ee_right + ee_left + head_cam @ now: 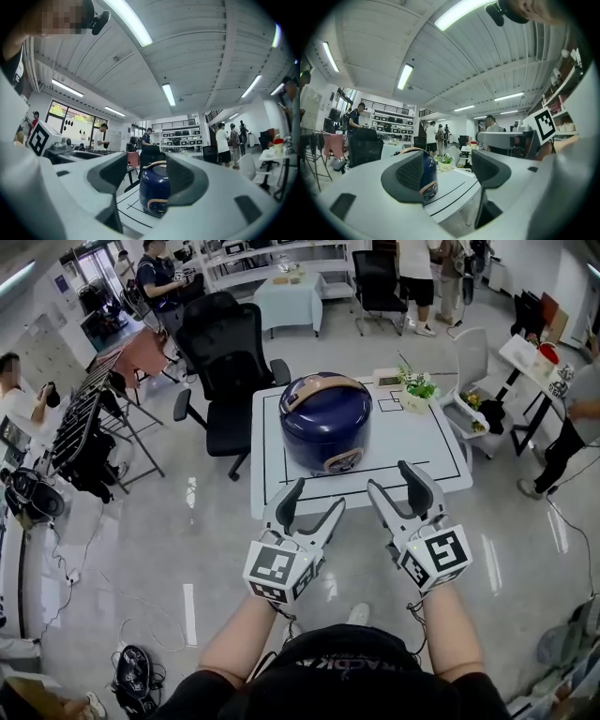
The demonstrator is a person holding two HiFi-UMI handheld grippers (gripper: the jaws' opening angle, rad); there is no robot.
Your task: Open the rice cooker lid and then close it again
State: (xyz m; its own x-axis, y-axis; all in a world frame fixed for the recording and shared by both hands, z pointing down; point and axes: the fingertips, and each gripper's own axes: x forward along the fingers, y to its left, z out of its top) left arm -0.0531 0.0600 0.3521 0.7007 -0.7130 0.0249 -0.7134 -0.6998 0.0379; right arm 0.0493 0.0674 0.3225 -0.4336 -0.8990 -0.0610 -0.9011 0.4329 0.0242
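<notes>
On the white table (pixel 441 451) the blue rice cooker (pixel 325 420) sits shut, your left gripper (pixel 317 496) and right gripper (pixel 392 478) short of it, jaws apart and empty, so you're only approaching: reach for its lid next.

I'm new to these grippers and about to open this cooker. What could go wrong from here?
The cooker seems to stand loose on the table; a one-sided push on the lid could slide it. The handle lies across the lid, and an open jaw could snag it instead of lifting the lid. The plant sits behind on the right; a wide sweep of the right gripper might tip it.
</notes>
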